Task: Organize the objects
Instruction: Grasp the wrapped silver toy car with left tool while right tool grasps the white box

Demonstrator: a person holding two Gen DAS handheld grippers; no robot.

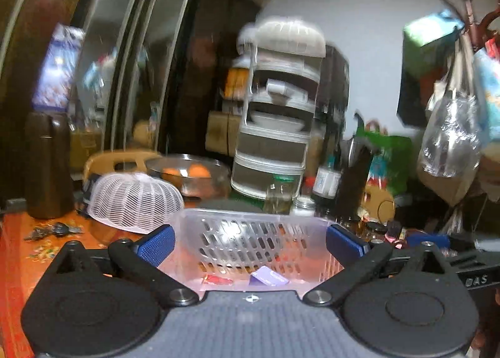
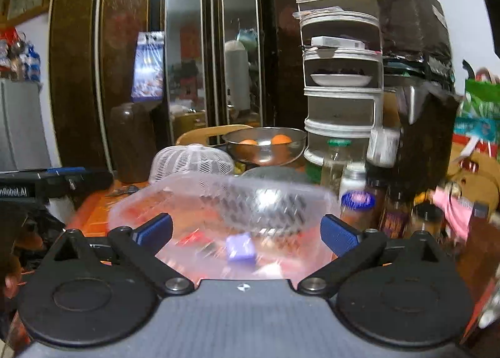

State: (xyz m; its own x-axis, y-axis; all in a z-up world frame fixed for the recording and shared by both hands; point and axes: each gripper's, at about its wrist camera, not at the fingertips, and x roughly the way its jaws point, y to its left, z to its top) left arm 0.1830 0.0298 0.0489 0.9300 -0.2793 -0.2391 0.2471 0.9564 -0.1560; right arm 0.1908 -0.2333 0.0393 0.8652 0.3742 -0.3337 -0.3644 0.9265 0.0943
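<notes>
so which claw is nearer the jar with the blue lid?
Right. The jar sits just beyond the right claw, off its right fingertip. The left claw faces the basket; from its view that jar can't be made out.

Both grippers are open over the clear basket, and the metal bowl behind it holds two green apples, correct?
Not quite. The fruit in the metal bowl is orange, not green apples; the right wrist view shows two of them most sharply. The rest holds: the left gripper and the right gripper both stand open over the clear basket.
</notes>
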